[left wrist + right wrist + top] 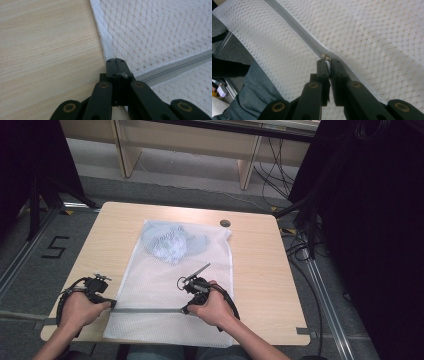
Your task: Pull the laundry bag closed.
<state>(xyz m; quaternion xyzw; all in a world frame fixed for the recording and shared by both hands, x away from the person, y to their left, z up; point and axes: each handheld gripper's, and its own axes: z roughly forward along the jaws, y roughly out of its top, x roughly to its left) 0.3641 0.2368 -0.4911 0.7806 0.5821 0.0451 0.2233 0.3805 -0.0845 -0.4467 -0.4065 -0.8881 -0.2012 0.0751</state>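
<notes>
A white mesh bag (165,285) lies flat on the wooden table (260,270), with a blue-grey garment (172,245) inside its far end. A grey zipper (147,310) crosses the bag near the front edge. My left gripper (113,304) is shut on the bag's left edge, where the zipper (175,67) ends; in the left gripper view its jaws (115,61) pinch the hem. My right gripper (184,310) sits farther along the zipper. Its jaws (327,61) are shut on the small metal zipper pull (326,57), and the zipper (294,27) runs away beyond them.
A small dark round disc (225,223) lies on the table by the bag's far right corner. The bag's near end overhangs the table's front edge above the person's trouser leg (254,92). Cables (300,245) trail on the floor to the right.
</notes>
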